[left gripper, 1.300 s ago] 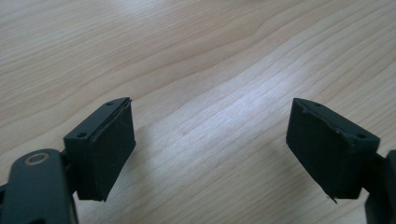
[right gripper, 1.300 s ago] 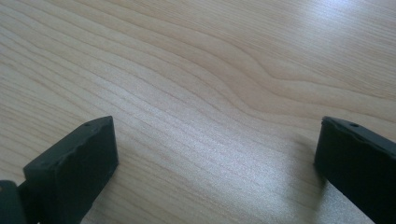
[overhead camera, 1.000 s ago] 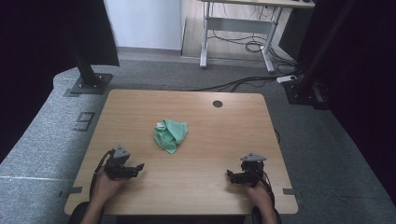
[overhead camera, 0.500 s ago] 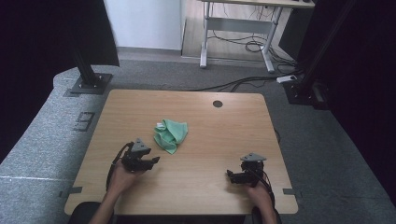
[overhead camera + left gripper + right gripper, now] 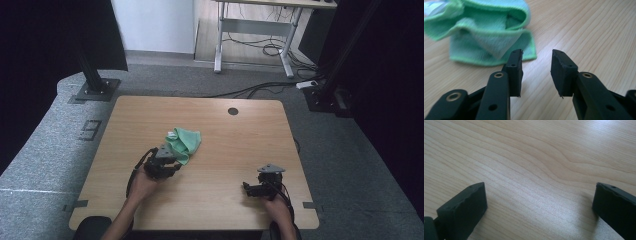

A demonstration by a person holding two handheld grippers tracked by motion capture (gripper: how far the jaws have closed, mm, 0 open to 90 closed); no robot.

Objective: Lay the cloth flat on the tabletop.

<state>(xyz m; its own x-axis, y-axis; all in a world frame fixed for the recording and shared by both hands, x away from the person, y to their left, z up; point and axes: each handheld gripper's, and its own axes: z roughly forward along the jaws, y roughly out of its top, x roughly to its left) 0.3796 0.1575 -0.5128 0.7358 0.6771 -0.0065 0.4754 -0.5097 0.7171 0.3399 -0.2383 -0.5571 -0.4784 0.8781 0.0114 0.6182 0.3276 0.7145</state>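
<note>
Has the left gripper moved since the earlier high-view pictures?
Yes. The left gripper has gone from near the table's left front up to the green cloth, its jaws closing, nothing between them.

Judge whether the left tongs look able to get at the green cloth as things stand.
Probably yes. The left tongs sit just short of the green cloth, their jaws having just been closing with nothing between them, and only bare table lies around.
</note>
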